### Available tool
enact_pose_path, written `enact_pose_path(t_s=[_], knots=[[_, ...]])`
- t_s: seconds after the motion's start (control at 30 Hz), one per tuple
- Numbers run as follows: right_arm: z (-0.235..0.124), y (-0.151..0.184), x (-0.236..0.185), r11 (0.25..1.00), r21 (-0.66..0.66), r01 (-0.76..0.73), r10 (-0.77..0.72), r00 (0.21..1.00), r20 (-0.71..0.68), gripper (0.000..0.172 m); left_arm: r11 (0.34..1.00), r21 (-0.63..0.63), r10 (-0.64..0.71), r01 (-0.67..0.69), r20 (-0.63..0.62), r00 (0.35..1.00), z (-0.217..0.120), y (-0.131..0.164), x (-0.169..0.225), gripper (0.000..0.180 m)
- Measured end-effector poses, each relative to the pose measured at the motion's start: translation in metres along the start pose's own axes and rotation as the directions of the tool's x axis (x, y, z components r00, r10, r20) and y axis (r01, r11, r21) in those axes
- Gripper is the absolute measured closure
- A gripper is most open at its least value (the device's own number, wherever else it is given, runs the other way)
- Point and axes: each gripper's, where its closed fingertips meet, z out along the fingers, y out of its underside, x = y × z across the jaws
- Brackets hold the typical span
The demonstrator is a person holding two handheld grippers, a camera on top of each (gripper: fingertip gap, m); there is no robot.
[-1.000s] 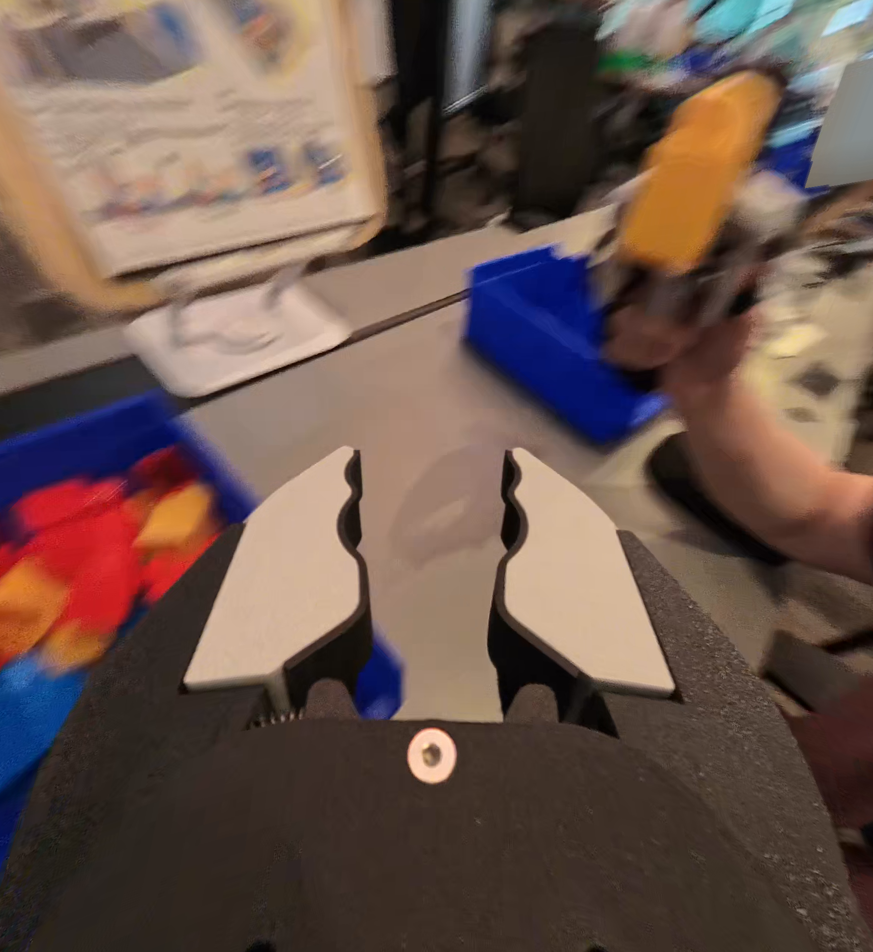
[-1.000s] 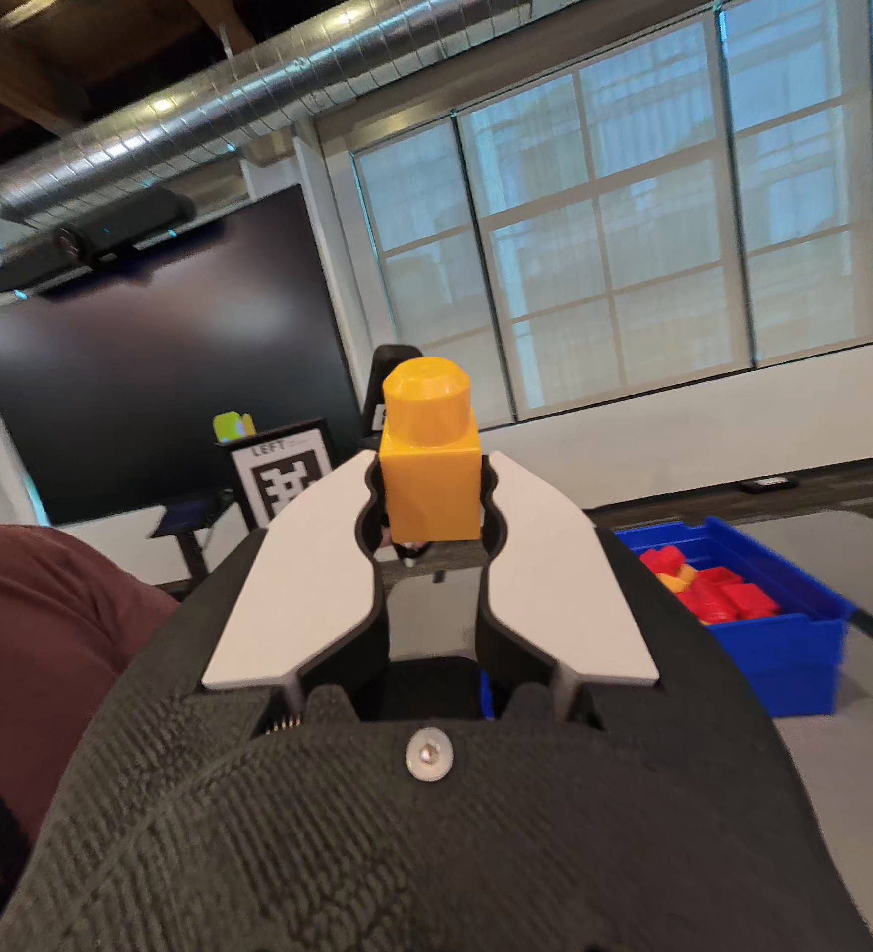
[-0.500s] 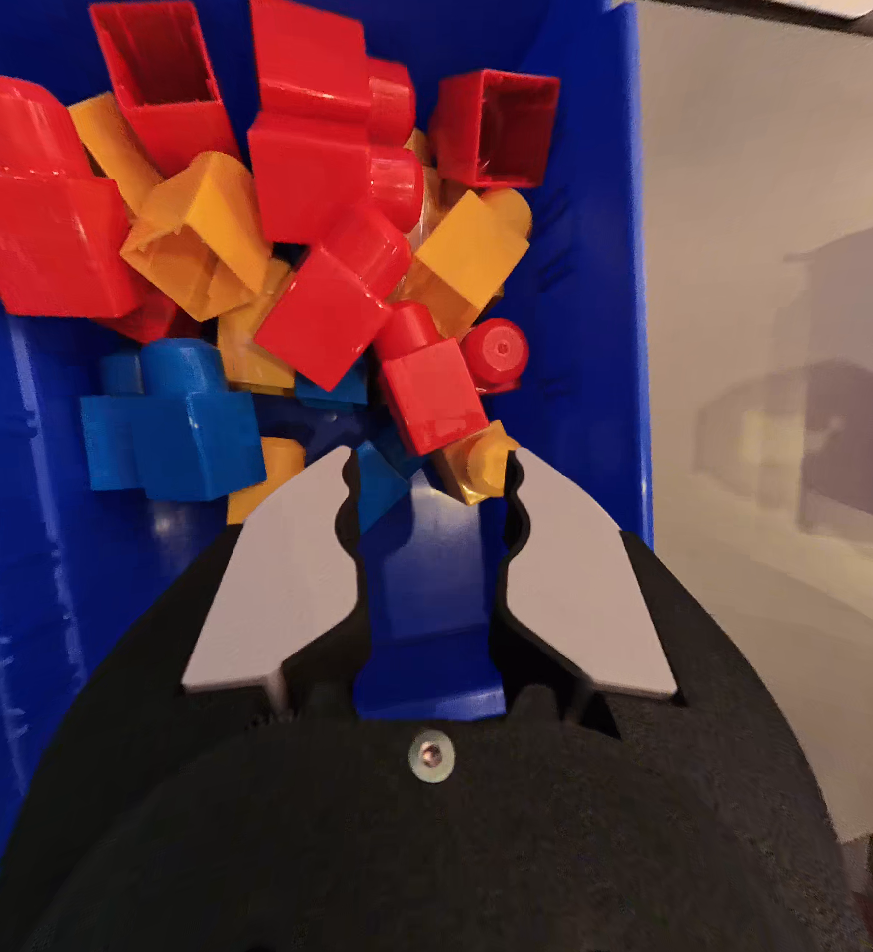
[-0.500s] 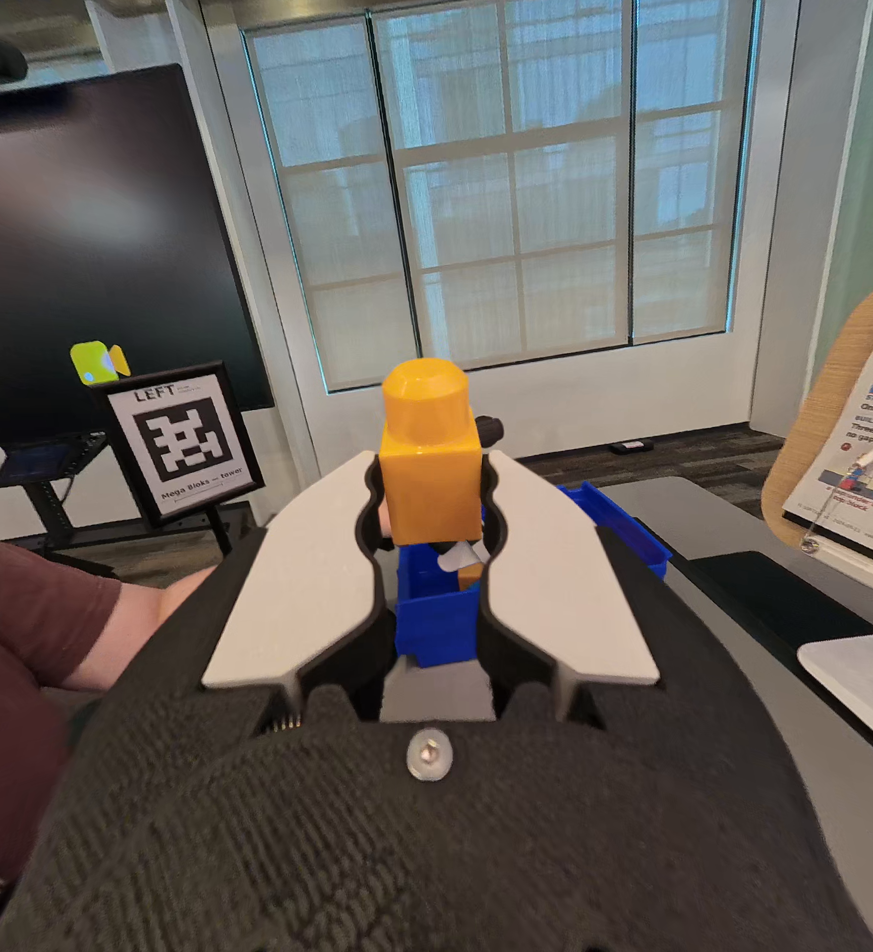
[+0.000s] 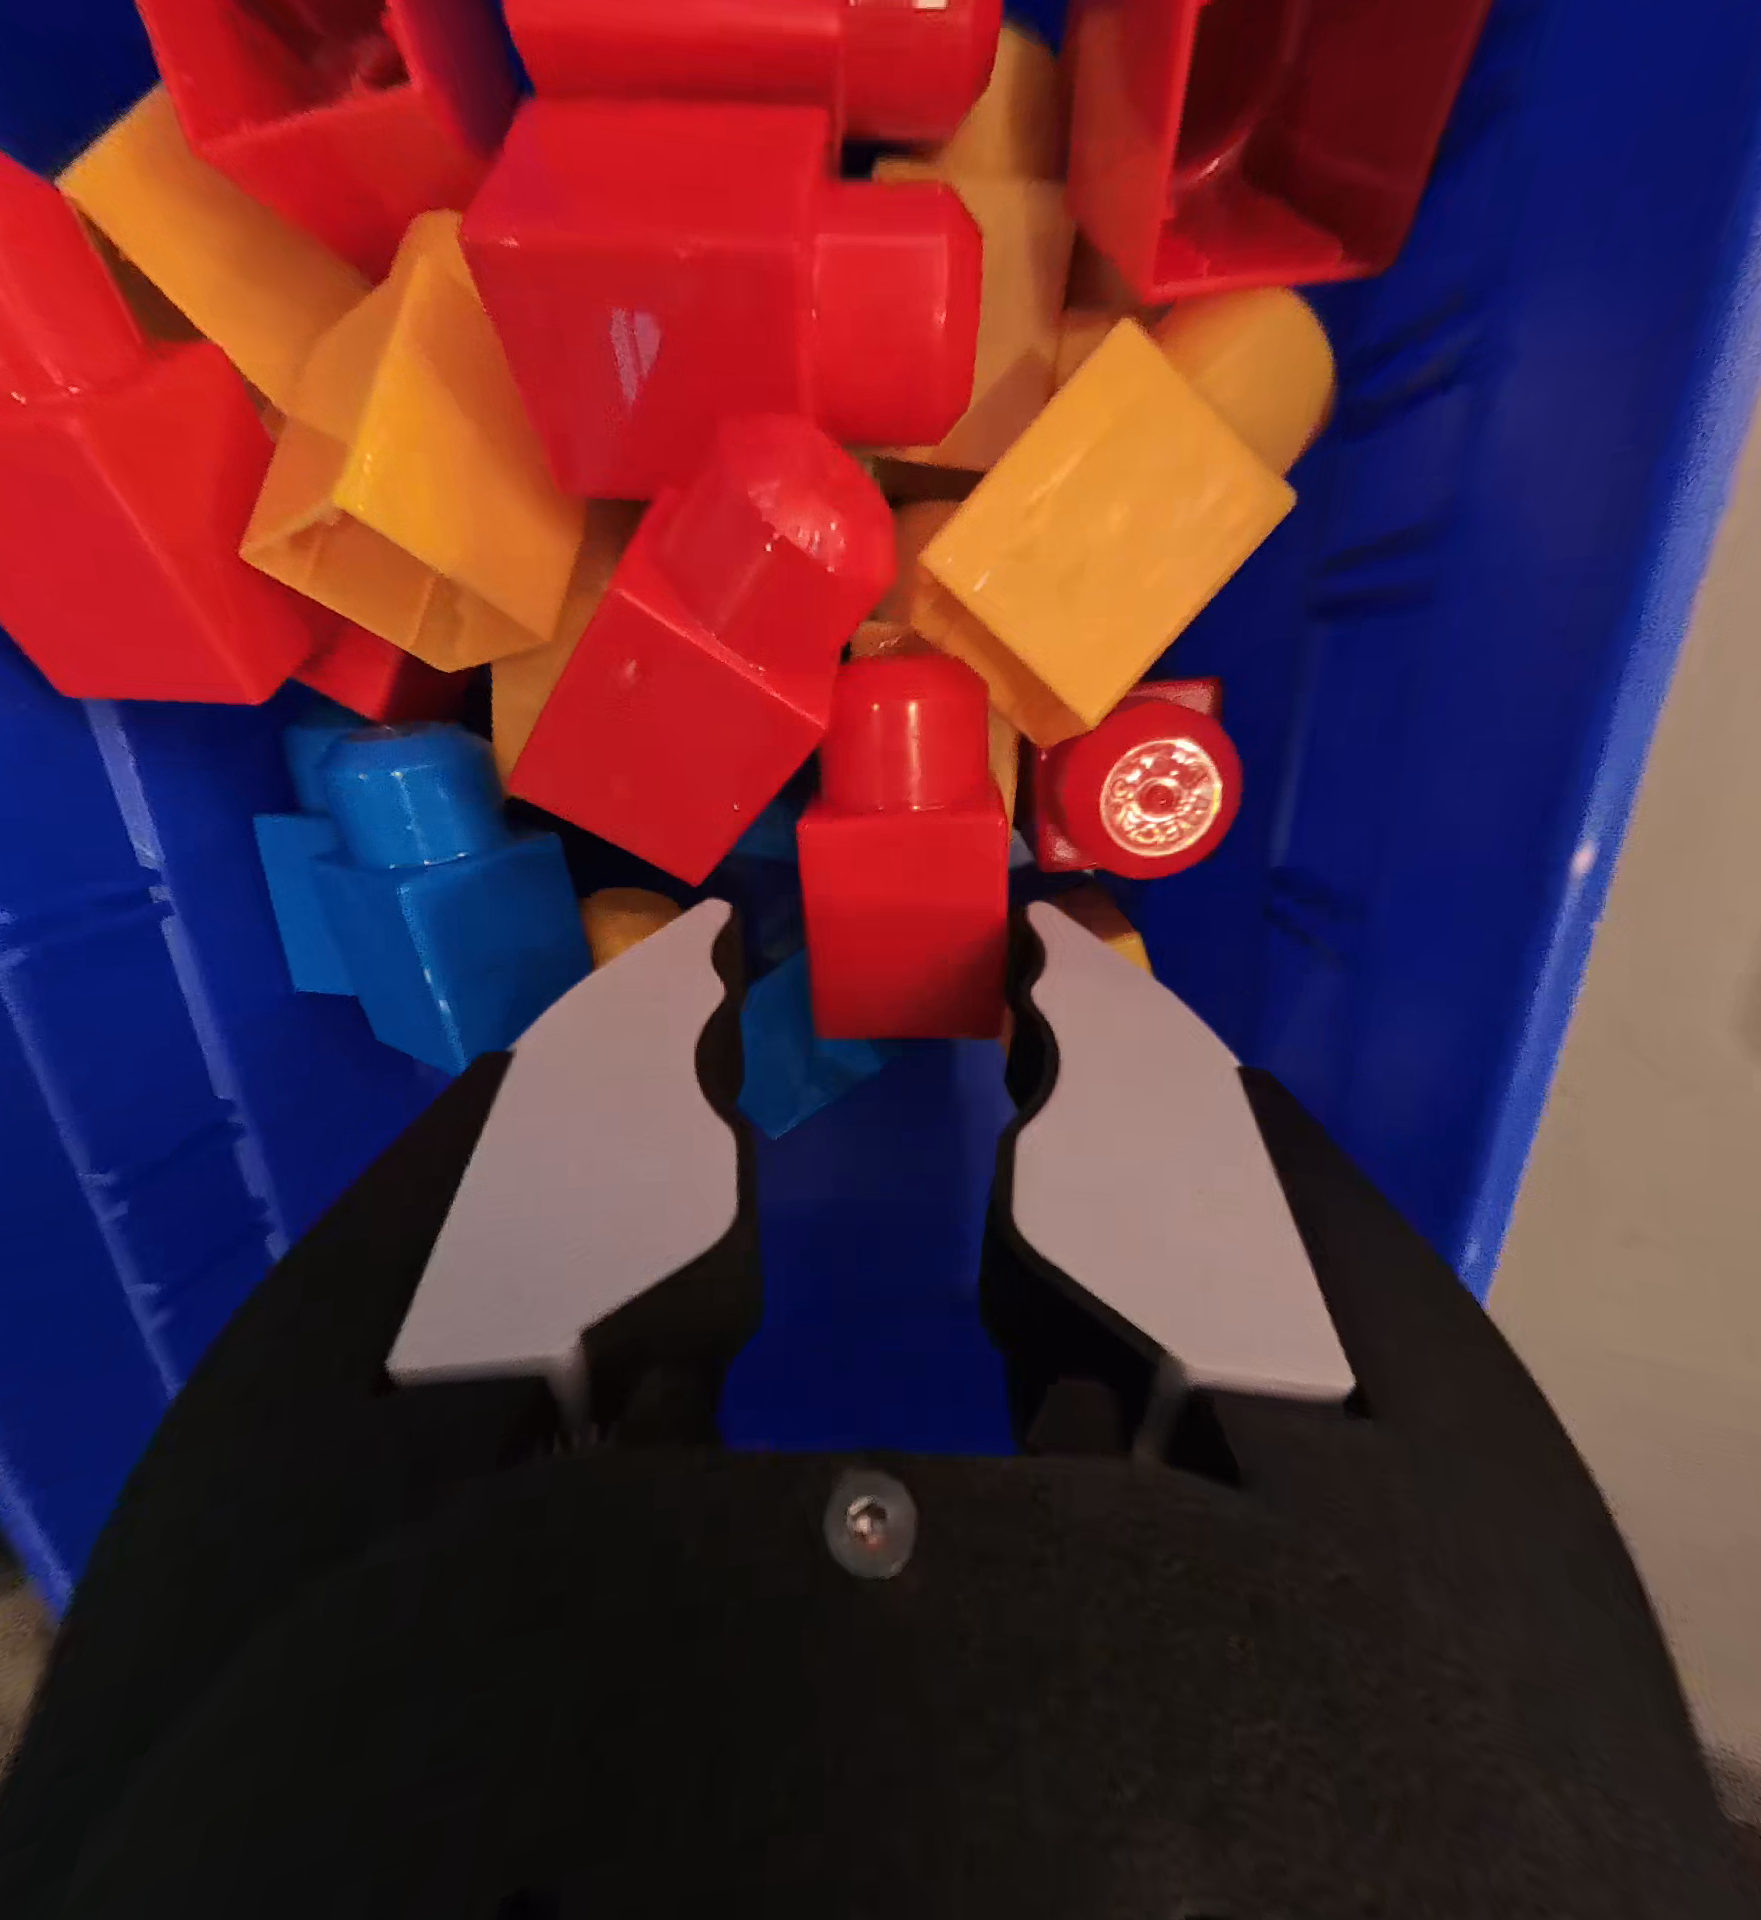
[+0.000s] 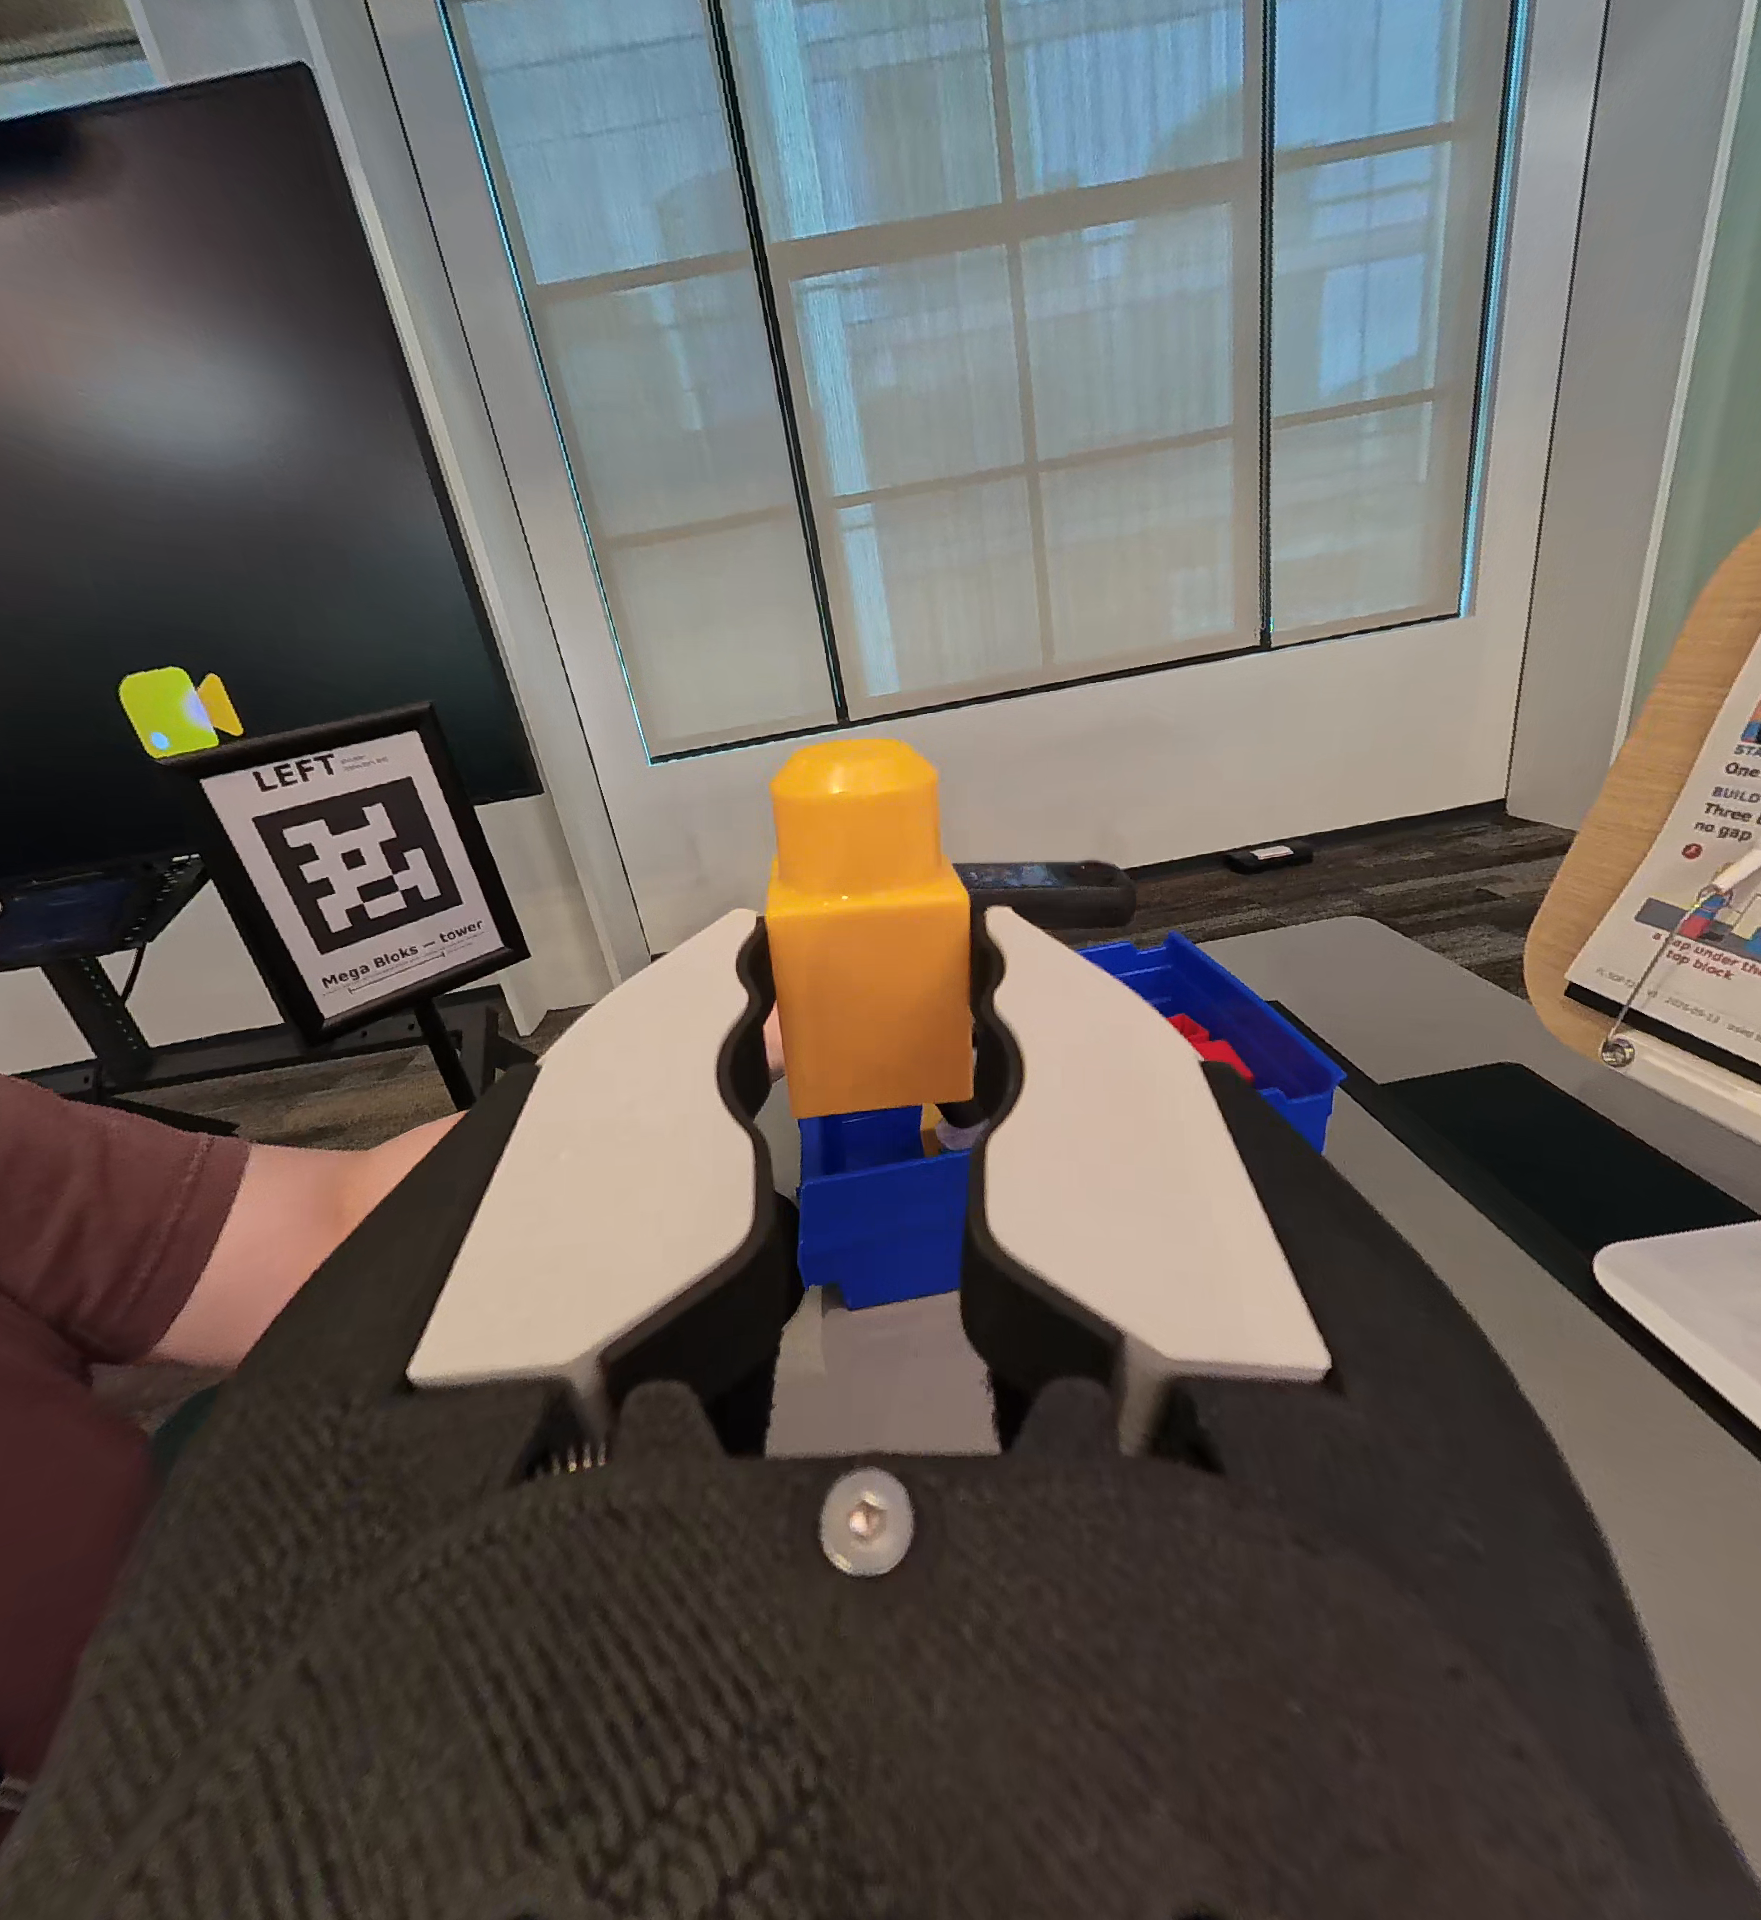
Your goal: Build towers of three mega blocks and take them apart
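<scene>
Fingers left spread around red block, bin wall close; right clamp orange block.

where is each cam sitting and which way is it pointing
Left wrist view: on the left gripper, looking down into a blue bin of blocks; its open fingers straddle a red block.
Right wrist view: on the right gripper, looking across the grey table toward windows; its fingers grip a yellow block; a forearm shows.
Shared: probably the blue bin.
</scene>
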Motion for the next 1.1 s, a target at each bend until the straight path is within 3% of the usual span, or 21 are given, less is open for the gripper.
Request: enact_pose_path(t_s=[0.07,0.23,0.3,0.47,0.8,0.97,1.1], knots=[[-0.002,-0.002,0.0,1.0,0.001,0.007,-0.007,1.0,-0.005,0.135,0.998,-0.054,0.026,-0.025,0.024,0.999,0.004,0.004,-0.002,0.143],[-0.005,-0.007,0.0,1.0,0.018,0.005,-0.005,1.0,-0.004,0.136,0.966,-0.242,0.112,-0.087,0.089,0.99,0.017,0.024,-0.008,0.137],[-0.005,-0.007,-0.001,1.0,0.017,0.007,-0.007,1.0,-0.003,0.136,0.957,-0.261,0.159,-0.124,0.118,0.98,0.02,0.024,-0.012,0.134],[-0.003,-0.003,-0.002,1.0,0.0,0.017,-0.017,1.0,-0.001,0.136,0.962,-0.23,0.169,-0.147,0.079,0.982,0.016,0.02,-0.009,0.135],[0.0,0.005,0.004,1.0,-0.025,0.004,-0.004,1.0,-0.004,0.136,0.996,-0.025,0.088,-0.089,-0.055,0.995,-0.005,-0.004,-0.001,0.138],[0.002,0.009,0.005,0.999,-0.042,0.003,-0.003,1.0,-0.004,0.136,0.993,-0.081,0.083,-0.088,-0.066,0.994,0.0,0.001,-0.003,0.134],[0.005,0.014,0.006,0.998,-0.062,-0.002,0.002,1.0,-0.003,0.136,0.991,-0.093,0.093,-0.099,-0.061,0.994,0.007,-0.001,-0.001,0.144]])
